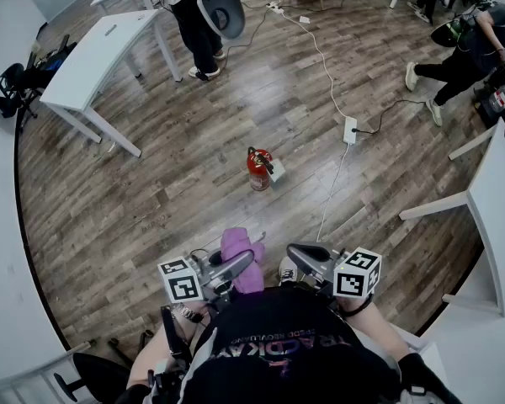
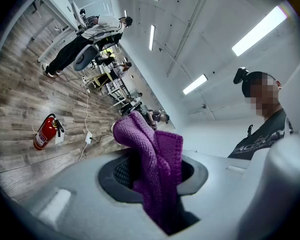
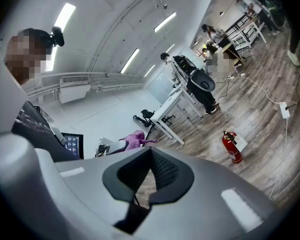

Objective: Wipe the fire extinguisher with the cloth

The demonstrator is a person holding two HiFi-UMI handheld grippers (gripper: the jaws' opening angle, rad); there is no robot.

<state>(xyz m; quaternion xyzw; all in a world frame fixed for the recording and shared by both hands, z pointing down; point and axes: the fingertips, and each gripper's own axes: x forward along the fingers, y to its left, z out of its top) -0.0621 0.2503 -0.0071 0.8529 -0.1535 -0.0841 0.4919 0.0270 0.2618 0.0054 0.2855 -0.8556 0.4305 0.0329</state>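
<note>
The left gripper [image 2: 153, 174] clamps the purple cloth [image 2: 151, 146] in wide-set jaws; the right gripper [image 3: 149, 176] is clenched, empty. Both are well apart from the upright fire extinguisher [image 1: 257, 169].

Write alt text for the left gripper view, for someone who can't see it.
The left claw is closed on a purple knitted cloth that sticks up between its jaws. Beyond, at left, a red fire extinguisher stands on the wood floor, well apart from the claw; the person holding the rig shows at right.
</note>
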